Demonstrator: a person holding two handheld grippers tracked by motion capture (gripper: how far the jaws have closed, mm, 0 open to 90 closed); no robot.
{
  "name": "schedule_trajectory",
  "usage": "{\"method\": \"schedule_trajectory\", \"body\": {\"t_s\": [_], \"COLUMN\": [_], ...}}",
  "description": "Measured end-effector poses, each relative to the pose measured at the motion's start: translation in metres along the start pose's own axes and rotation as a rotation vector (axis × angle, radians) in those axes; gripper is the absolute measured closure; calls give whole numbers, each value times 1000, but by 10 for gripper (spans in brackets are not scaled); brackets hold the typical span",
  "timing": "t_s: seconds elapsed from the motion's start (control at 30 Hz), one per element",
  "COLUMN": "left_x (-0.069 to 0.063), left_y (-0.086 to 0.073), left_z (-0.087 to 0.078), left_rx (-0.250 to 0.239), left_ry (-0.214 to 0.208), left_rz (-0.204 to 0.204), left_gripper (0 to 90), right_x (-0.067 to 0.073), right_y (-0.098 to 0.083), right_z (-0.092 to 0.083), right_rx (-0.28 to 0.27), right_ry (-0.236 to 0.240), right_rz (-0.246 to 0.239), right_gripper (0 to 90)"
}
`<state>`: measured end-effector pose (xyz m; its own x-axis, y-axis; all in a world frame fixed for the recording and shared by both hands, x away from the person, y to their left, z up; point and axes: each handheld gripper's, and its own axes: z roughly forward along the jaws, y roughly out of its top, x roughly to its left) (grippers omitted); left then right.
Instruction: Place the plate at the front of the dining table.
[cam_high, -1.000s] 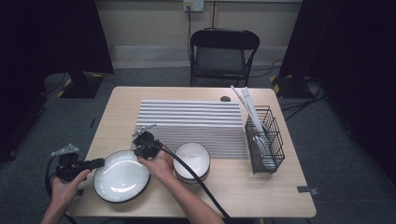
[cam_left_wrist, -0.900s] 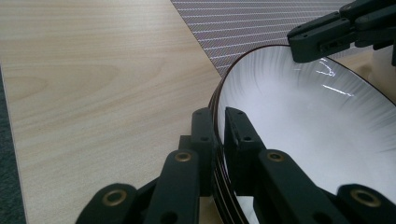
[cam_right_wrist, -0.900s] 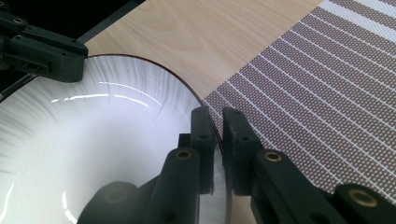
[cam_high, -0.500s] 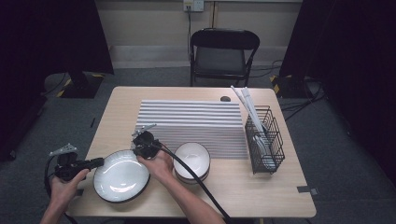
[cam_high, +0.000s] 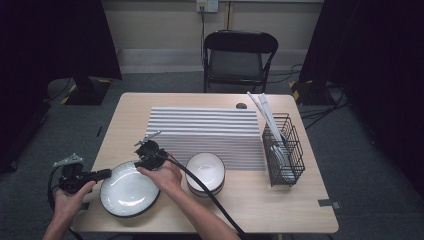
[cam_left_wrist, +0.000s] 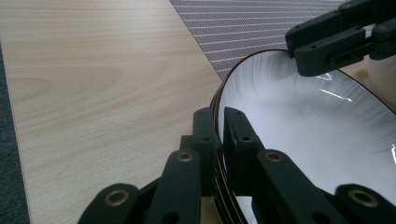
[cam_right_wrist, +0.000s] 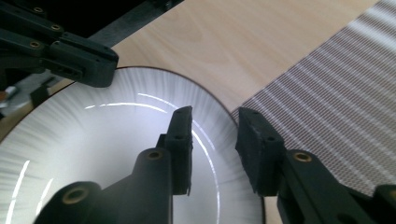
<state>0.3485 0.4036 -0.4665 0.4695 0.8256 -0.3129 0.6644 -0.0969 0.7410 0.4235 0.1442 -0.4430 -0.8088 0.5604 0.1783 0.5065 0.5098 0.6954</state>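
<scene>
plate (cam_high: 129, 189): glazed ceramic by the look, glossy white inside with fine brushed streaks, thin dark rim, sharp light glints
bowl (cam_high: 205, 170): same glossy white glaze, smooth
table (cam_high: 280, 200): pale wood-grain top, smooth, soft matt sheen
mat (cam_high: 210, 129): ribbed, striped grey and white, matt, finely woven texture up close
basket (cam_high: 283, 150): thin black wire, metal
left gripper (cam_left_wrist: 218, 133): matt black plastic jaws, brass-coloured rivets
right gripper (cam_right_wrist: 212, 142): matt black plastic, rough-edged pads
chair (cam_high: 236, 55): black, dull padded seat
</scene>
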Motion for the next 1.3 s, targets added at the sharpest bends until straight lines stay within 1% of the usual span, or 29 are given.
{"method": "schedule_trajectory", "body": {"t_s": [0.03,0.07,0.1,0.13,0.17,0.2,0.27,0.3,0.33,0.37,0.47,0.5,0.53,0.57,0.63,0.67,0.7,0.73,0.77,0.8,0.83,0.93,0.97,1.03,1.1,1.13,1.2,1.27,1.3], "left_x": [0,0,1,0,0,1,0,1,1,2,1,1,0,0,1,1,1,1,1,1,1,1,1,1,1,1,1,1,1], "left_y": [0,0,0,0,0,0,0,0,-1,-1,-1,-1,-1,-1,-1,-1,-2,-2,-1,-1,-1,-1,-1,-1,-1,-1,-2,-1,-1], "left_z": [0,0,0,0,-1,-1,-1,-1,-2,-2,-2,-2,-2,-2,-2,-2,-2,-2,-2,-2,-2,-2,-2,-2,-3,-3,-2,-1,-1], "left_rx": [1,2,3,3,3,4,0,-2,-3,-2,4,3,3,3,9,8,6,6,9,8,8,9,9,9,6,7,7,10,10], "left_ry": [-2,-2,-2,-2,-1,-1,-5,-5,-6,-13,-8,-10,-9,-9,-2,-5,-8,-8,-7,-5,-5,-5,-2,-5,-12,-13,-17,-12,-13], "left_rz": [-1,-3,-3,-3,-2,5,-5,-5,-5,-8,-5,-7,-7,-9,-2,-4,-4,-3,-2,2,2,-1,1,-3,-6,-6,-12,-5,-6], "left_gripper": [841,841,841,841,841,842,843,843,843,829,823,810,810,810,829,838,838,837,839,839,839,839,839,838,827,818,814,809,809], "right_x": [0,0,-5,-5,-6,-8,-8,-11,-11,-13,-13,-12,-12,-12,-5,-3,-3,-2,-2,-4,-5,-10,-11,-10,-10,-13,-14,-13,-13], "right_y": [1,1,1,1,1,-1,-2,-1,-1,0,0,0,0,-2,-5,-4,-4,-3,0,1,0,-2,-4,-3,-3,-3,-4,-5,-5], "right_z": [-2,-2,-1,-1,0,3,3,-1,-1,-3,-3,-2,-2,1,3,3,3,1,-2,-2,-2,-1,0,0,-1,-1,-1,-1,-1], "right_rx": [2,2,19,19,31,33,29,-2,-2,0,-1,7,7,21,18,-16,-16,-30,-31,-23,-15,-3,0,2,4,5,-2,-7,-8], "right_ry": [-28,-28,-37,-37,-40,-50,-64,-46,-46,-31,-35,-15,-15,4,-33,-35,-35,-40,-54,-56,-76,-72,-43,-56,-52,-33,-31,-32,-33], "right_rz": [-5,-5,10,10,24,24,28,50,50,55,51,55,55,52,12,29,29,30,21,22,21,40,49,43,45,76,78,87,81], "right_gripper": [605,605,656,656,697,828,846,892,892,900,900,900,900,900,900,825,825,795,813,802,792,805,864,872,875,877,876,877,878]}}
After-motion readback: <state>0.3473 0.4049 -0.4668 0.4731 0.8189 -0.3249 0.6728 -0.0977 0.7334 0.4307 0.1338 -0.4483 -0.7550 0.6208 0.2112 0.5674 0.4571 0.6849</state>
